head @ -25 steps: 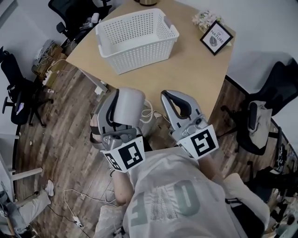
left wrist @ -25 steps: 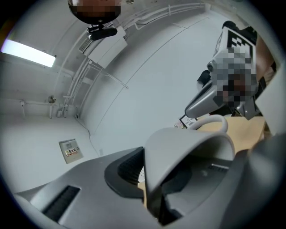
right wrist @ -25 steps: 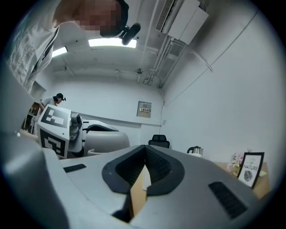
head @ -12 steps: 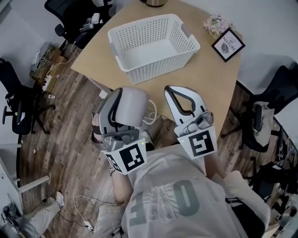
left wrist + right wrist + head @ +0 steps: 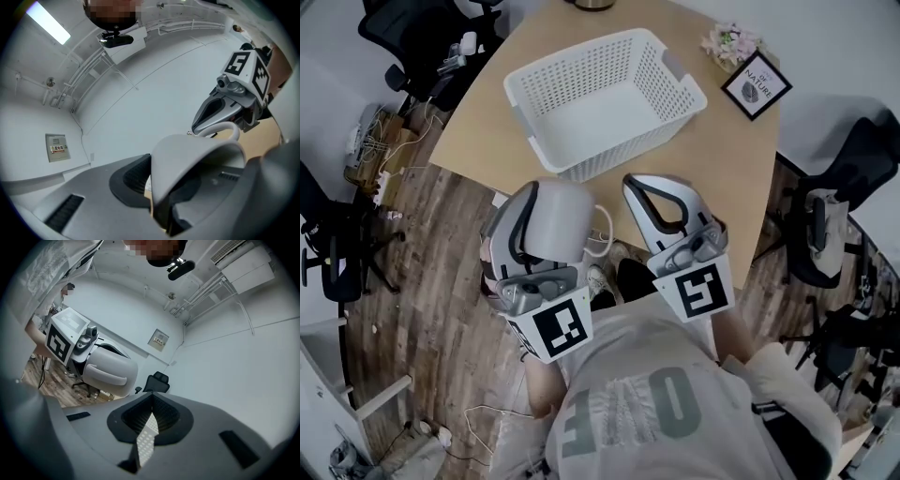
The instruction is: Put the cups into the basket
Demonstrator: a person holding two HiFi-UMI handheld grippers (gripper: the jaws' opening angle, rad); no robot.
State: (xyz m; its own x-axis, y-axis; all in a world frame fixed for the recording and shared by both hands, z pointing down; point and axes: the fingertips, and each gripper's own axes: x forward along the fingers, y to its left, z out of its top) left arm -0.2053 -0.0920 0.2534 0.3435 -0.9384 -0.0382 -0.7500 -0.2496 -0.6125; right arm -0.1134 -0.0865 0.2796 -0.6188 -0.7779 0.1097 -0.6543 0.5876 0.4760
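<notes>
A white lattice basket (image 5: 605,98) stands empty on the wooden table (image 5: 741,187). My left gripper (image 5: 530,202) is shut on a pale cup (image 5: 560,217), held over the floor just short of the table's near edge. The cup's handle (image 5: 602,230) points right. In the left gripper view the cup (image 5: 197,157) fills the space between the jaws, mouth toward the camera. My right gripper (image 5: 652,190) hangs beside it over the table edge, shut and empty. Its jaws (image 5: 150,404) meet, and only a sliver of the basket (image 5: 144,441) shows through them.
A framed picture (image 5: 757,84) and a small bunch of flowers (image 5: 724,39) stand at the table's far right corner. Office chairs (image 5: 830,225) (image 5: 337,230) flank the table. Cables (image 5: 380,150) lie on the wooden floor at the left.
Both grippers have come nearer to the table edge and the basket, which now lies straight ahead. The left gripper still holds the cup; the right stays shut.
</notes>
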